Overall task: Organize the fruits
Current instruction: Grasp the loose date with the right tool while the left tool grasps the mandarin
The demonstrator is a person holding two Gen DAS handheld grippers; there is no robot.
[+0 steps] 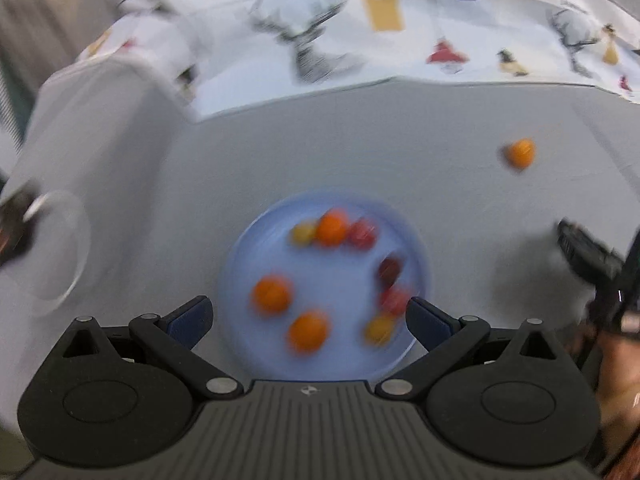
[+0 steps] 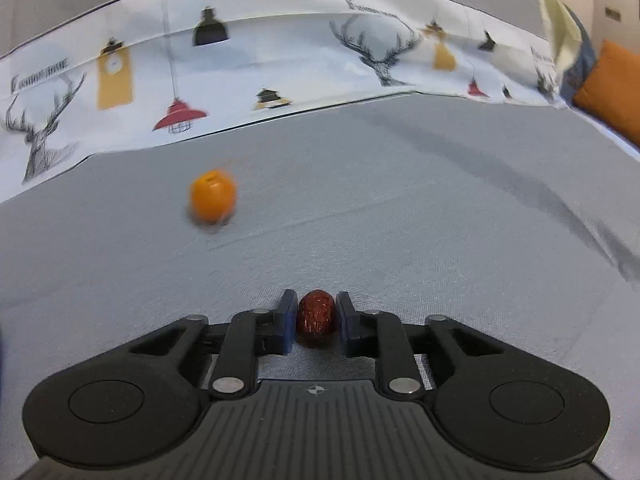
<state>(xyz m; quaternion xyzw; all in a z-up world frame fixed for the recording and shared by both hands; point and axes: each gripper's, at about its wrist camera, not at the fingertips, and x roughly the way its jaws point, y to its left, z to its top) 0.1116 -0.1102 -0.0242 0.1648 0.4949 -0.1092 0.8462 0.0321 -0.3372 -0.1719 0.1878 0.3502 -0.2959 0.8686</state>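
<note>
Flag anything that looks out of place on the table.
One orange fruit sits alone on the grey cloth, apart from the blue plate where the other fruits are gathered. The right gripper holds a dark red fruit off the plate too. Nothing looks spilled or damaged, though the left view is blurred.

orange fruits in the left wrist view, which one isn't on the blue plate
The lone orange fruit on the grey cloth, far right beyond the blue plate. The other three orange ones lie on the plate among red and yellow fruits.
</note>
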